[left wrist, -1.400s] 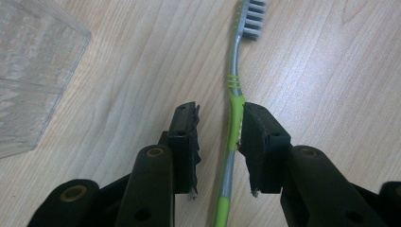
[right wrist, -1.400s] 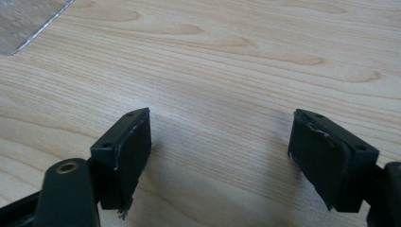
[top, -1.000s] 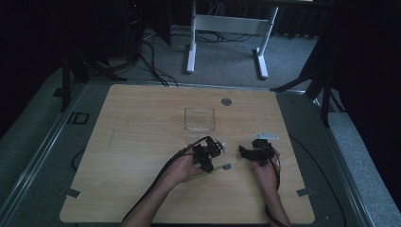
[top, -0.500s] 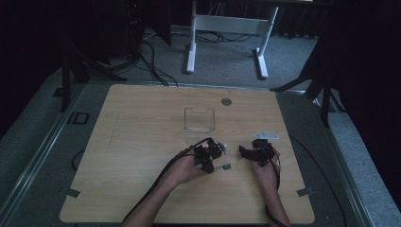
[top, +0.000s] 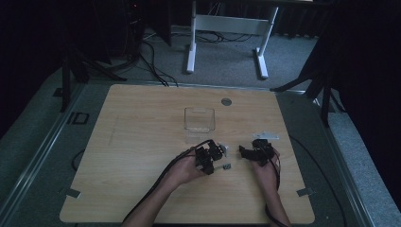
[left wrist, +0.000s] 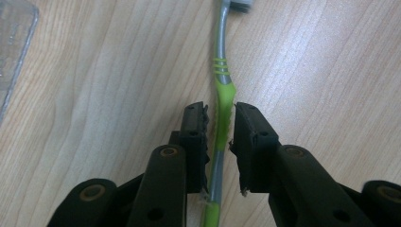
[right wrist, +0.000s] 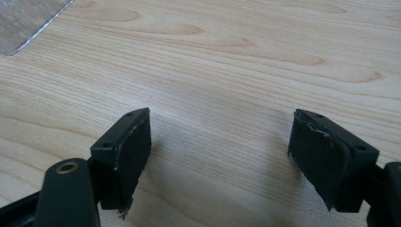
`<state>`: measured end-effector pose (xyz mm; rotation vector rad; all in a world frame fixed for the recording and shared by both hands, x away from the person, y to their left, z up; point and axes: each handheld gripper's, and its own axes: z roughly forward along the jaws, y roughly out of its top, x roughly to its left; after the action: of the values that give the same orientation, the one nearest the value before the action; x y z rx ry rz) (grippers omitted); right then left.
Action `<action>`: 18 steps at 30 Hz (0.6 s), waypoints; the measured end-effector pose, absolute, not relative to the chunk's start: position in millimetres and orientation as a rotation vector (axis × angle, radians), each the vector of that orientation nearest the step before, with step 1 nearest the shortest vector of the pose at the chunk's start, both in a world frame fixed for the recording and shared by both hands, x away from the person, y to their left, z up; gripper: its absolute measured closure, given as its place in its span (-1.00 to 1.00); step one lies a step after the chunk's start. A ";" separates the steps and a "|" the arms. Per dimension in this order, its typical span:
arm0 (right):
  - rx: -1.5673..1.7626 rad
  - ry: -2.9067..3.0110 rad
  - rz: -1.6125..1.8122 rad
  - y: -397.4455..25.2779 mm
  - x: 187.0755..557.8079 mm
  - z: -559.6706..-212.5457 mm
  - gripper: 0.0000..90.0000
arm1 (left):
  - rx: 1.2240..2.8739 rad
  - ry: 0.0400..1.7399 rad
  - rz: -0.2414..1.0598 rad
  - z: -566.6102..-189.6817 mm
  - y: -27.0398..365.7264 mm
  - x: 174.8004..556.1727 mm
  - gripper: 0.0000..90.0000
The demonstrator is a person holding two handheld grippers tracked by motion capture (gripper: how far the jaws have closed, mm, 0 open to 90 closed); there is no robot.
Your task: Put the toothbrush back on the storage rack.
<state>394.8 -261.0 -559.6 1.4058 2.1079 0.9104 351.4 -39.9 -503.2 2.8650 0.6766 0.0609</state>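
A green and grey toothbrush (left wrist: 222,71) lies on the wooden table (top: 142,156), its grey bristle head (top: 227,166) pointing away from my left gripper (top: 210,158). In the left gripper view, my left gripper (left wrist: 221,111) has its jaws closed in on the green handle from both sides, low over the wood. My right gripper (top: 255,153) rests a short way to the right. Its jaws stand wide apart in the right gripper view, and my right gripper (right wrist: 220,137) has only bare table between them.
A clear plastic container (top: 199,119) stands just beyond the grippers at the table's middle; its edge (left wrist: 14,42) and corner (right wrist: 28,19) show in both gripper views. A round grommet (top: 226,101) sits near the far edge. White desk legs (top: 191,42) stand on the floor behind.
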 end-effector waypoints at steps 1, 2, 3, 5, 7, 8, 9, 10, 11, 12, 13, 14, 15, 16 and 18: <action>1.406 2.108 0.911 -261.0 394.8 -559.6 -0.51 | 2.868 0.676 0.060 -503.4 -40.2 351.5 0.66; 1.406 2.108 0.911 -261.0 394.8 -559.6 -0.51 | 2.870 0.674 0.059 -503.8 -40.4 351.5 0.66; 1.407 2.108 0.911 -261.0 394.8 -559.6 -0.51 | 2.870 0.675 0.059 -504.0 -40.5 351.5 0.67; 1.406 2.108 0.911 -261.0 394.8 -559.6 -0.51 | 2.875 0.674 0.061 -504.4 -40.6 351.7 0.67; 1.407 2.108 0.910 -261.0 394.8 -559.6 -0.51 | 2.875 0.678 0.063 -504.9 -40.5 351.9 0.68; 1.407 2.108 0.911 -261.0 394.8 -559.6 -0.51 | 2.877 0.679 0.064 -505.1 -40.5 352.1 0.68; 1.407 2.108 0.911 -261.0 394.8 -559.6 -0.51 | 2.880 0.677 0.064 -505.4 -40.7 352.2 0.68; 1.406 2.108 0.911 -261.0 394.8 -559.6 -0.51 | 2.881 0.676 0.063 -505.9 -40.8 352.2 0.68; 1.406 2.108 0.911 -261.0 394.8 -559.6 -0.51 | 2.884 0.675 0.063 -506.3 -41.1 352.2 0.68; 1.406 2.108 0.911 -261.0 394.8 -559.6 -0.51 | 2.890 0.669 0.060 -506.6 -41.1 352.5 0.69; 1.406 2.108 0.911 -261.0 394.8 -559.6 -0.51 | 2.893 0.669 0.062 -507.0 -41.4 352.7 0.69; 1.406 2.108 0.911 -261.0 394.8 -559.6 -0.51 | 2.894 0.671 0.060 -507.6 -41.6 352.7 0.69; 1.406 2.108 0.911 -261.0 394.8 -559.6 -0.51 | 2.895 0.671 0.056 -508.1 -41.9 352.9 0.69; 1.406 2.108 0.911 -261.0 394.8 -559.6 -0.51 | 2.896 0.672 0.055 -508.7 -42.2 352.8 0.70; 1.406 2.108 0.911 -261.0 394.8 -559.6 -0.51 | 2.898 0.673 0.052 -509.7 -42.7 352.6 0.70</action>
<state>394.8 -261.0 -559.6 1.4061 2.1080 0.9107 352.6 -42.7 -509.7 2.8976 0.6730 0.0524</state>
